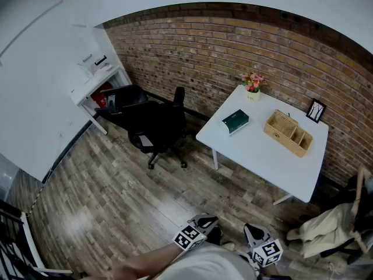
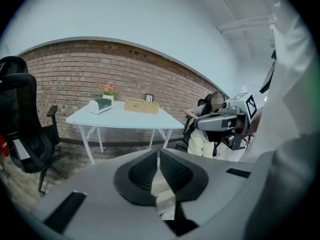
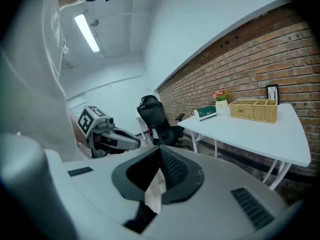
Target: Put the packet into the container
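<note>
Wood floor (image 1: 116,197) open before bench (image 1: 256,150); left gripper (image 2: 159,159), right gripper (image 3: 160,156) jaws closed, empty; we see shelf (image 1: 96,77) in head view only.

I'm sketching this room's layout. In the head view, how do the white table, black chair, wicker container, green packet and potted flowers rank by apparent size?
1. white table
2. black chair
3. wicker container
4. green packet and potted flowers: they look about alike, so they are not ranked against each other.
</note>
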Demonstrator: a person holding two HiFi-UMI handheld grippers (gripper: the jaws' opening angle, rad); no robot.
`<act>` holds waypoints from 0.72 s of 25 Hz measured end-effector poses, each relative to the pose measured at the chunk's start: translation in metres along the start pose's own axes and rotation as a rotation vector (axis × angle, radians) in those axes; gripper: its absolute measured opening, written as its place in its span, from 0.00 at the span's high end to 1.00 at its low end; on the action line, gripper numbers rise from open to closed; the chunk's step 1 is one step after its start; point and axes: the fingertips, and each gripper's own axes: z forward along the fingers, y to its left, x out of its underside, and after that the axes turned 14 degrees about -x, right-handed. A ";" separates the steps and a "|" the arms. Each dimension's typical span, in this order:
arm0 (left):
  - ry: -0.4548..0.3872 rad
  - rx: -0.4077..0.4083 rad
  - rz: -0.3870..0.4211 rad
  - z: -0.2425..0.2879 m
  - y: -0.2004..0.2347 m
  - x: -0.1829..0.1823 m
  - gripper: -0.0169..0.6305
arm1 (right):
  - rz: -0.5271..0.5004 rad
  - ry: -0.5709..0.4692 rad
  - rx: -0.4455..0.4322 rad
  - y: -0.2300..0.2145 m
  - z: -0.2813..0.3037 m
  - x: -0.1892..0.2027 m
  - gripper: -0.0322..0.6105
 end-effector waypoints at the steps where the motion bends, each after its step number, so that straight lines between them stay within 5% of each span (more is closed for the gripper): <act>1: -0.005 0.002 0.003 0.002 0.001 -0.002 0.93 | 0.005 -0.009 0.008 -0.003 -0.001 -0.001 0.93; 6: -0.024 0.009 0.015 0.008 0.009 -0.015 0.93 | 0.044 -0.075 0.053 -0.015 -0.003 -0.011 0.93; 18: -0.047 0.012 0.031 0.011 0.032 -0.033 0.93 | 0.002 -0.037 0.082 -0.031 0.015 -0.023 0.93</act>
